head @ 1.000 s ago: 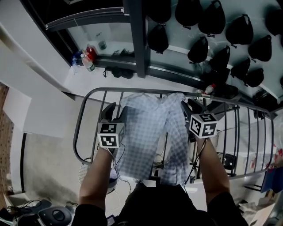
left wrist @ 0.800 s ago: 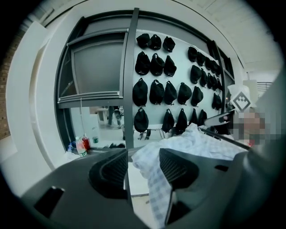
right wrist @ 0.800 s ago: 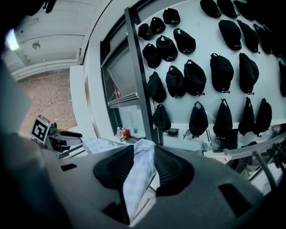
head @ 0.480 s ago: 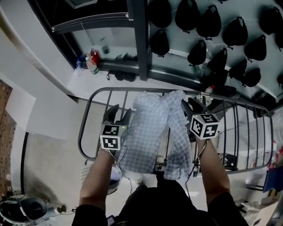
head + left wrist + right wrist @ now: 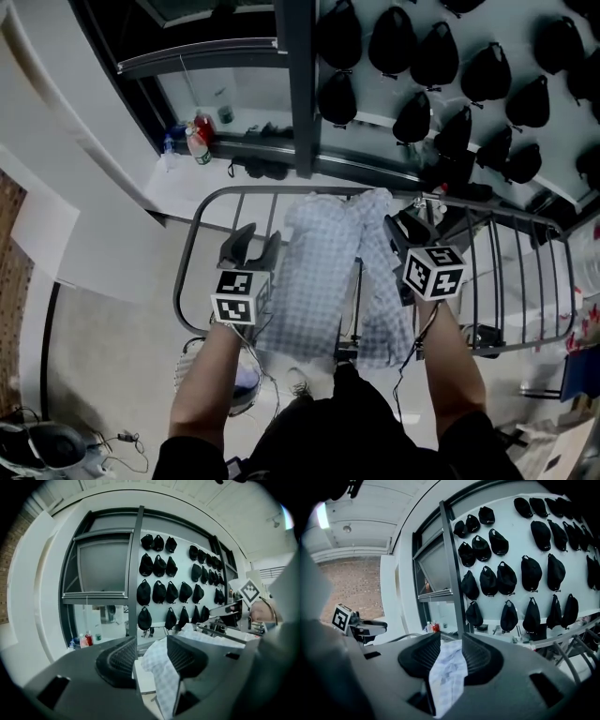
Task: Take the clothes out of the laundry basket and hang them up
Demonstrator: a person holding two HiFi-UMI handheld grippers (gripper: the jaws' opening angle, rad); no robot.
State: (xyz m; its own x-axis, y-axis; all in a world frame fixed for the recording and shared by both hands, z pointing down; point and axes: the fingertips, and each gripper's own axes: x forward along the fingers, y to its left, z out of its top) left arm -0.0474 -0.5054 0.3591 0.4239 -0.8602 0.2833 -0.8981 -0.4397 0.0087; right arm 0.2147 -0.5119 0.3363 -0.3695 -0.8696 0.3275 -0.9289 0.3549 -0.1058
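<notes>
Left hand-held gripper (image 5: 251, 246) and right hand-held gripper (image 5: 401, 230) have risen with the checked garment (image 5: 314, 281), which now hangs higher over the drying rack (image 5: 248, 188). Right jaws pinch the garment's edge. Left jaws stand apart, with the cloth loose between them.

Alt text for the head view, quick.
A blue checked garment is held up above a grey drying rack: the right gripper clamps it, the left gripper has jaws apart at its edge. Black caps hang beyond.

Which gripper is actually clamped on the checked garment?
The right gripper: its jaws are closed on the checked garment. The left gripper stands open, cloth touching only one jaw.
</notes>
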